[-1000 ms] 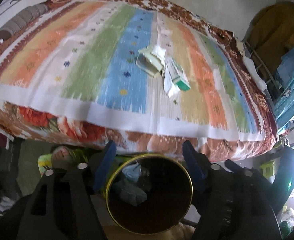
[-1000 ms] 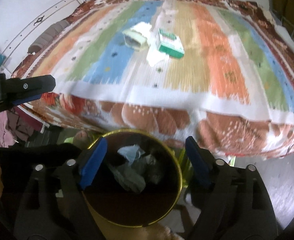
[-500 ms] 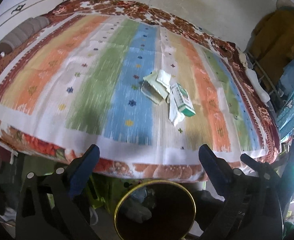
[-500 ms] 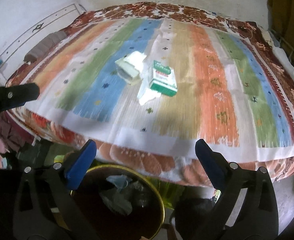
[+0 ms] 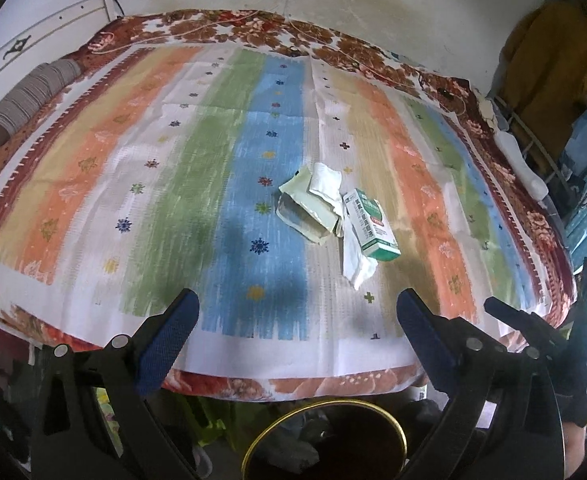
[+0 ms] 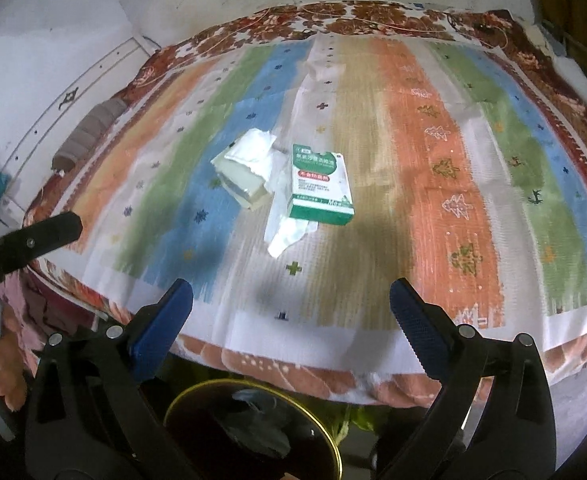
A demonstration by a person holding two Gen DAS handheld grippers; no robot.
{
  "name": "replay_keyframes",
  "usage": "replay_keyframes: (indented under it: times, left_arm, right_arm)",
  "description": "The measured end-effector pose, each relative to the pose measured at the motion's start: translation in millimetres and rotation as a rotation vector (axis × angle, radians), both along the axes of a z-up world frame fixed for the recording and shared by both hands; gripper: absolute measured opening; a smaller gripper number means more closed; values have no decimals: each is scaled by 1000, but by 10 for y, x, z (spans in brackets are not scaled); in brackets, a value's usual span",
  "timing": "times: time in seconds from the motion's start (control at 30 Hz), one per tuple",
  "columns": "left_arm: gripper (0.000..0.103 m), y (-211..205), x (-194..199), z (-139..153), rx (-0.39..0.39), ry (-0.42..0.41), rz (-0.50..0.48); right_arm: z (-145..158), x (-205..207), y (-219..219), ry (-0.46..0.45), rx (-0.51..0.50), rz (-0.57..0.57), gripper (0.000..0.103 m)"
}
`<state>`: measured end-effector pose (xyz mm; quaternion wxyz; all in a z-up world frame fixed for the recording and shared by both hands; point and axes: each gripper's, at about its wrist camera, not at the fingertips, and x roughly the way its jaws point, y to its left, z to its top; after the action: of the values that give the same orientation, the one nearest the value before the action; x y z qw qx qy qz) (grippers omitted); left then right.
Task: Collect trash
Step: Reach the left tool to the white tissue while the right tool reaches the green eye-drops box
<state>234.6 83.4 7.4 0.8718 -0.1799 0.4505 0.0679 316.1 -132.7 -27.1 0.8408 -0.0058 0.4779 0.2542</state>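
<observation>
Both hand-held grippers (image 5: 295, 322) (image 6: 291, 312) widened, now fully open, empty

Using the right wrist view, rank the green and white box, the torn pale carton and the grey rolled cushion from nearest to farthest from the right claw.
From the right claw, open over the bed's near edge:
1. Green and white box, straight ahead, mid-bed.
2. Torn pale carton, just left of the box, slightly farther.
3. Grey rolled cushion, far left, by the wall.
</observation>
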Motion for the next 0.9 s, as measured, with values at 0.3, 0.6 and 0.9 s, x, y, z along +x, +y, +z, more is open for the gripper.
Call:
replay_keyframes:
  times: [0.3,0.6,0.9]
  left_arm:
    - [97,87,179,-54,-81,-31,-9]
    - [90,205,458,-188,-104,-62,-54]
    - [80,148,707,-265,-96,-62,-124]
  right_arm:
    - [-131,279,45,25,77,-7,94]
    - [-369,591,122,69,116,-32,94]
    - [-640,931,181,143,144,-52,94]
